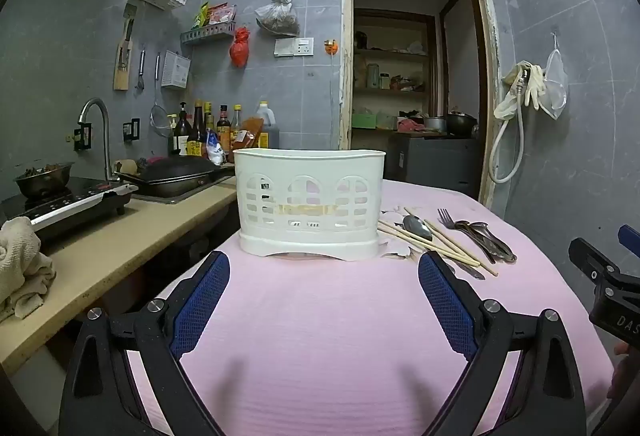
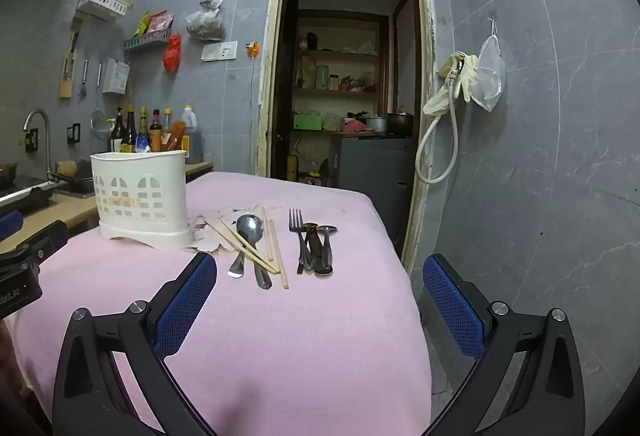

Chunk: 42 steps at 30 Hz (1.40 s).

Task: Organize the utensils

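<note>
A white slotted utensil holder (image 1: 310, 202) (image 2: 141, 198) stands upright on the pink tablecloth (image 1: 320, 336) (image 2: 280, 336). To its right lie wooden chopsticks (image 1: 436, 242) (image 2: 276, 254), a large spoon (image 1: 417, 227) (image 2: 250, 230) and a pile with a fork (image 1: 447, 218) (image 2: 297, 226) and other metal cutlery (image 2: 322, 248). My left gripper (image 1: 324, 268) hovers open just in front of the holder, nothing between its blue pads. My right gripper (image 2: 320, 272) is open too, low over the cloth, with the handle ends of the utensils just ahead between its fingers.
A beige counter (image 1: 120, 236) runs along the left with an induction hob (image 1: 72, 204), a sink with a black pan (image 1: 172, 176), a tap and sauce bottles (image 1: 212, 128). A crumpled cloth (image 1: 20, 268) lies on the counter. An open doorway (image 2: 344, 96) stands behind the table. The table's right edge drops off near a tiled wall.
</note>
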Each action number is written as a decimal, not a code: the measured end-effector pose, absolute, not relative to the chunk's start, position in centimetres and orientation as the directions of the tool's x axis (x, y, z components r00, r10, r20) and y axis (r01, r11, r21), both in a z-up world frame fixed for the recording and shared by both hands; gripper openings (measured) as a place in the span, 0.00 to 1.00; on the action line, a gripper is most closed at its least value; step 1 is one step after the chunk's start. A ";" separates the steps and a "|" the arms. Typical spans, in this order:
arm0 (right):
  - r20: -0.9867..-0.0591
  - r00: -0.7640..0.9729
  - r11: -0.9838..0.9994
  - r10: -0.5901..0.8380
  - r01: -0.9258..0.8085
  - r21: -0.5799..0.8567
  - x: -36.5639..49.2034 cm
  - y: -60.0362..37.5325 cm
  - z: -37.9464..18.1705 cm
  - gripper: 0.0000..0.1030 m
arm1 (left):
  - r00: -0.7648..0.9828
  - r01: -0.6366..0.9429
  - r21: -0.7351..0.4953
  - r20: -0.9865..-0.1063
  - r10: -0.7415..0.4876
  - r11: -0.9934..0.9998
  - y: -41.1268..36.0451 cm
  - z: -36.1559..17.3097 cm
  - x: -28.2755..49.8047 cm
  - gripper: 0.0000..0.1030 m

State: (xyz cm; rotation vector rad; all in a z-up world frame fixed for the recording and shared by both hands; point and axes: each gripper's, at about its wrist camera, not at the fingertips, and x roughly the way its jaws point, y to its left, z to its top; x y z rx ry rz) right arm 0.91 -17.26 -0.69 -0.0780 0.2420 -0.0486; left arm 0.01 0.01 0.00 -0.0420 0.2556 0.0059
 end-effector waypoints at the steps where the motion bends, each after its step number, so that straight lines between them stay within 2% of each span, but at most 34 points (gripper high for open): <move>1: -0.232 0.971 0.995 -0.060 0.041 -0.087 0.9 -17.2 -0.7 1.00 | 0.968 -0.010 -0.039 -0.252 0.000 0.999 0.0 0.0 0.0 0.90; 42: -0.242 0.969 0.996 -0.056 0.036 -0.085 1.1 -17.0 -0.8 1.00 | 0.967 -0.003 -0.037 -0.253 -0.006 0.999 -0.1 -0.1 0.1 0.90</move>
